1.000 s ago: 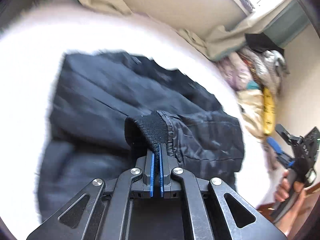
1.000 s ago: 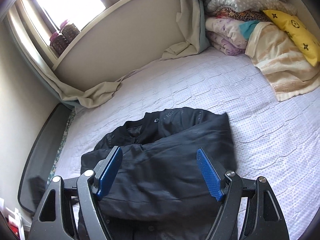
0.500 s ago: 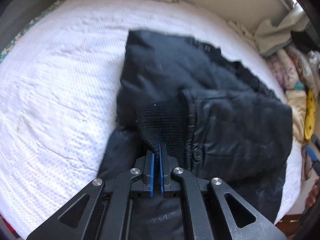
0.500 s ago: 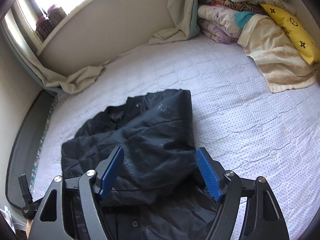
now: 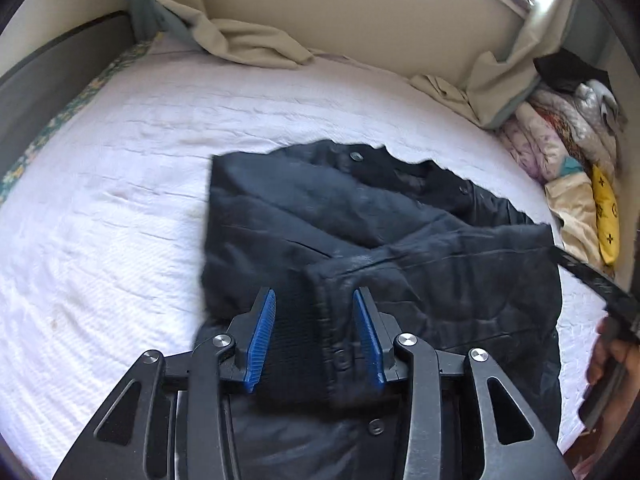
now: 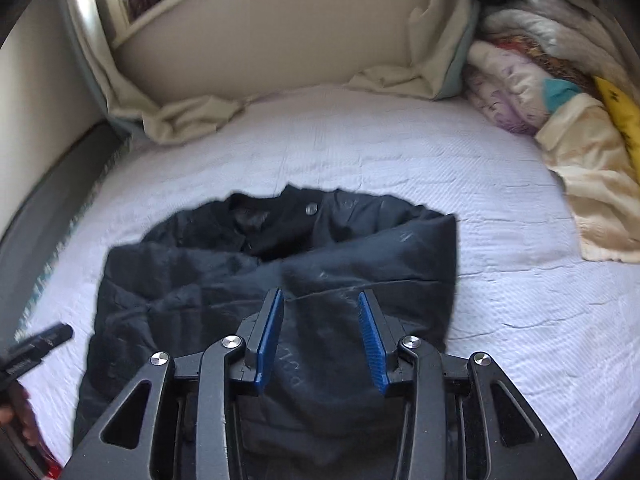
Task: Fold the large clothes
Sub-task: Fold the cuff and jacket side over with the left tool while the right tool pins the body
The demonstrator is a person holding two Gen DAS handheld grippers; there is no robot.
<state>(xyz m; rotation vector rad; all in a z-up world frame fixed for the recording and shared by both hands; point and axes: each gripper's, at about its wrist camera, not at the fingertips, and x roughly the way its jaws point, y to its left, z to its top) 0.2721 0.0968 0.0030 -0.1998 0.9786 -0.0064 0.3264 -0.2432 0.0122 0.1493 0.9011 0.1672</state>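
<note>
A black padded jacket lies partly folded on the white bed sheet. My left gripper hovers low over its near edge with its jaws opening. The ribbed knit sleeve cuff lies loose between the blue pads, which stand clear of it. In the right wrist view the jacket fills the middle. My right gripper is over its right half, jaws closing, with a bulge of jacket fabric between the pads; no pinch shows. Each gripper shows at the edge of the other's view.
Folded blankets and a yellow pillow are stacked at the bed's far right corner. Beige curtain cloth trails onto the bed along the far wall. A dark bed frame runs along the left side. A hand holds the right gripper.
The left jaws, shut on the cuff before, have come apart and the cuff rests on the jacket. The right gripper has dropped closer to the jacket and its jaws have narrowed.
</note>
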